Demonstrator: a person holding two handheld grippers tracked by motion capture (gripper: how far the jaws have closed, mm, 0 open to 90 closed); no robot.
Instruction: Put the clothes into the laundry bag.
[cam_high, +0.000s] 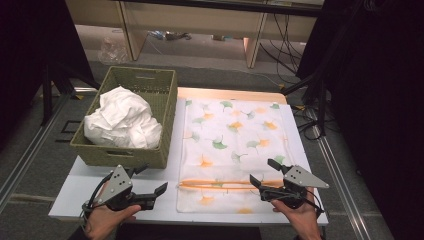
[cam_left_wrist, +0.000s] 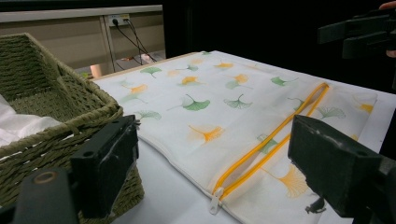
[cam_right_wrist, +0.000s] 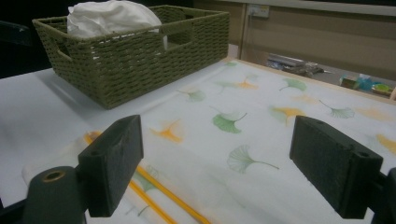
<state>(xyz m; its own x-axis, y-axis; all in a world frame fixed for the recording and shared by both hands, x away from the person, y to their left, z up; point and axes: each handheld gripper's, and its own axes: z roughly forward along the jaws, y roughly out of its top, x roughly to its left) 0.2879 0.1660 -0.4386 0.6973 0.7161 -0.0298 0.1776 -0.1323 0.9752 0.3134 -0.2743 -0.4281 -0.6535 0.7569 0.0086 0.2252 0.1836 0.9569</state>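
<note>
Both grippers, left gripper (cam_high: 159, 179) and right gripper (cam_high: 263, 172), hover wide open and empty at the table's near edge, flanking the ginkgo-print pillowcase (cam_high: 232, 145). Pin fabric by the yellow zipper (cam_high: 227, 185), then pull the white slider (cam_left_wrist: 215, 204) straight.

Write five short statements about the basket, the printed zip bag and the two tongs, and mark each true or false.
1. The green woven basket holds crumpled white cloth. True.
2. The leaf-print zip bag lies inside the basket. False: it lies flat on the white table, beside the basket.
3. The orange zipper is partly open. True.
4. The left tongs are shut on the zipper pull. False: they are open and hold nothing.
5. The right tongs are open above the bag's near end. True.
</note>
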